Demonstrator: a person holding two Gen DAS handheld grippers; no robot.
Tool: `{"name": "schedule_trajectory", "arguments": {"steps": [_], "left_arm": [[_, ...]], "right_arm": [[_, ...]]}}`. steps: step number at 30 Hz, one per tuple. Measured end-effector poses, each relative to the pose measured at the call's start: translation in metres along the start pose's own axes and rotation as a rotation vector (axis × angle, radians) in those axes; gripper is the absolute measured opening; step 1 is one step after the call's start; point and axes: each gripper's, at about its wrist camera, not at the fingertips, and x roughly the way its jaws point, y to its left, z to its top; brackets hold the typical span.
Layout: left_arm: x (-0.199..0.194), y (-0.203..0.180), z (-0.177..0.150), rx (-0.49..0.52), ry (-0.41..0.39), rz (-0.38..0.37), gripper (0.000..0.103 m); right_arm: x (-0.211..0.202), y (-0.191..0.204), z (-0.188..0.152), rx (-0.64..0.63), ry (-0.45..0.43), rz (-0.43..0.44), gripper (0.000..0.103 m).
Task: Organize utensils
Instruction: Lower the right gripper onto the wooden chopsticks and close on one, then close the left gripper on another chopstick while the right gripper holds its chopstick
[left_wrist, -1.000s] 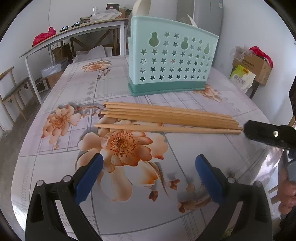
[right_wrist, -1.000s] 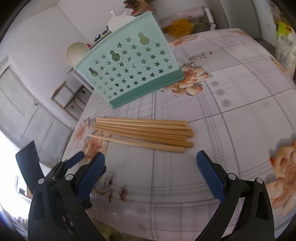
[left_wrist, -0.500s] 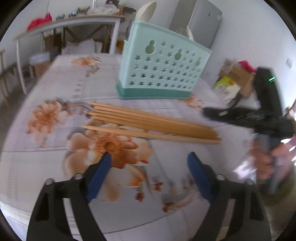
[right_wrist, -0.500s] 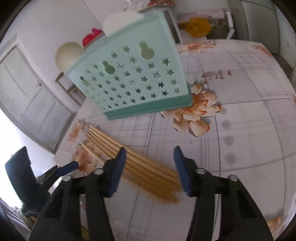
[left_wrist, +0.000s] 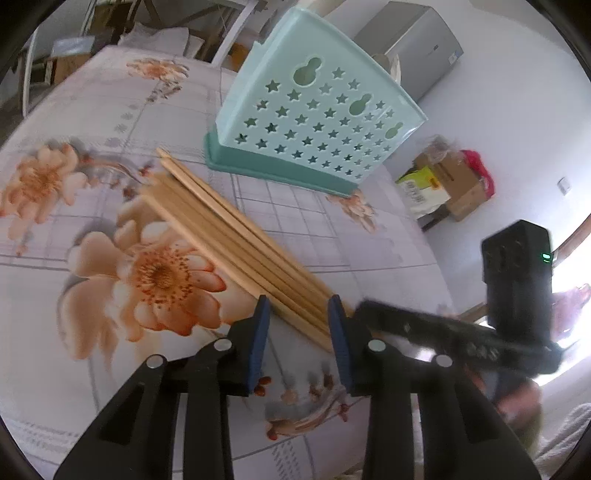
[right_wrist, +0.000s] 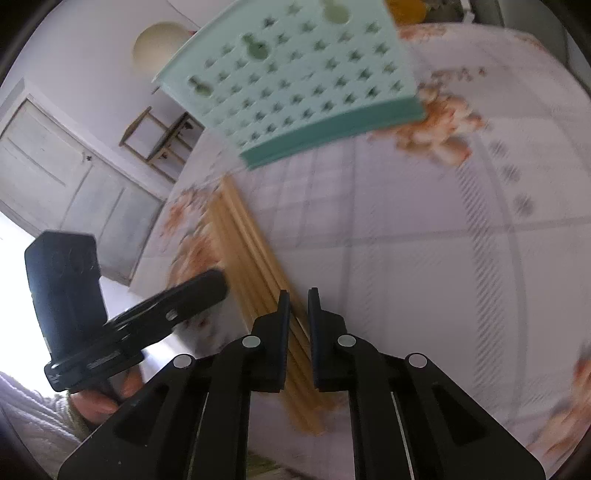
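Note:
Several wooden chopsticks (left_wrist: 236, 236) lie side by side on the flowered tablecloth, running from near the mint-green star-holed utensil holder (left_wrist: 314, 122) toward me. My left gripper (left_wrist: 297, 314) is half closed, its blue pads straddling the near ends of the chopsticks. My right gripper (right_wrist: 299, 306) is almost shut, its pads around the near ends of the chopsticks (right_wrist: 255, 258) from the other side; the view is blurred. The holder (right_wrist: 295, 77) stands beyond them. Each gripper shows in the other's view.
The table edge (left_wrist: 436, 258) falls away on the right, with cardboard boxes (left_wrist: 458, 181) on the floor beyond. A grey cabinet (left_wrist: 417, 51) stands behind the holder. A door (right_wrist: 66, 166) and a wooden stool (right_wrist: 159, 136) lie to the left in the right wrist view.
Both grippers have moved in to the near ends of the chopsticks and narrowed from wide open. The right one has closed much further than the left.

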Motion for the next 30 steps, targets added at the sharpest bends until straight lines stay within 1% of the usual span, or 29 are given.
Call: {"name": "schedule_trajectory", "arguments": {"steps": [4,6,8,10,15,18,19,21,23,24,28,30], "left_arm": [[-0.005,-0.007,-0.005,0.088,-0.015,0.131,0.031],[-0.005,-0.009,-0.006,0.117,-0.015,0.171,0.031],[-0.005,-0.013,-0.007,0.165,-0.014,0.244,0.031],[-0.005,-0.013,-0.009,0.196,-0.014,0.286,0.031],[-0.009,-0.009,-0.011,0.221,-0.022,0.345,0.031],[-0.011,-0.006,-0.012,0.233,-0.023,0.354,0.031],[-0.012,-0.006,-0.011,0.23,-0.023,0.352,0.03],[-0.013,-0.004,-0.01,0.228,-0.022,0.355,0.025],[-0.013,0.0,-0.008,0.235,-0.021,0.37,0.016],[-0.014,0.002,-0.007,0.238,-0.021,0.379,0.015],[-0.021,0.012,-0.006,0.245,-0.009,0.409,0.011],[-0.026,0.018,-0.005,0.233,0.006,0.404,0.011]], "right_arm": [[0.01,0.022,-0.014,-0.01,0.032,0.037,0.005],[0.012,0.032,-0.016,-0.043,0.022,0.009,0.005],[0.012,0.04,-0.017,-0.085,0.0,-0.063,0.005],[0.009,0.039,-0.016,-0.089,-0.015,-0.097,0.005],[0.004,0.022,-0.015,-0.035,-0.035,-0.107,0.006],[0.002,0.017,-0.016,-0.023,-0.045,-0.106,0.006],[0.002,0.017,-0.017,-0.022,-0.047,-0.105,0.006],[0.003,0.017,-0.017,-0.02,-0.051,-0.104,0.006],[0.001,0.014,-0.018,-0.022,-0.055,-0.105,0.006],[-0.007,0.012,-0.019,-0.024,-0.056,-0.109,0.006],[-0.011,0.01,-0.02,-0.033,-0.049,-0.128,0.006],[-0.016,0.006,-0.021,-0.03,-0.044,-0.132,0.006]]}}
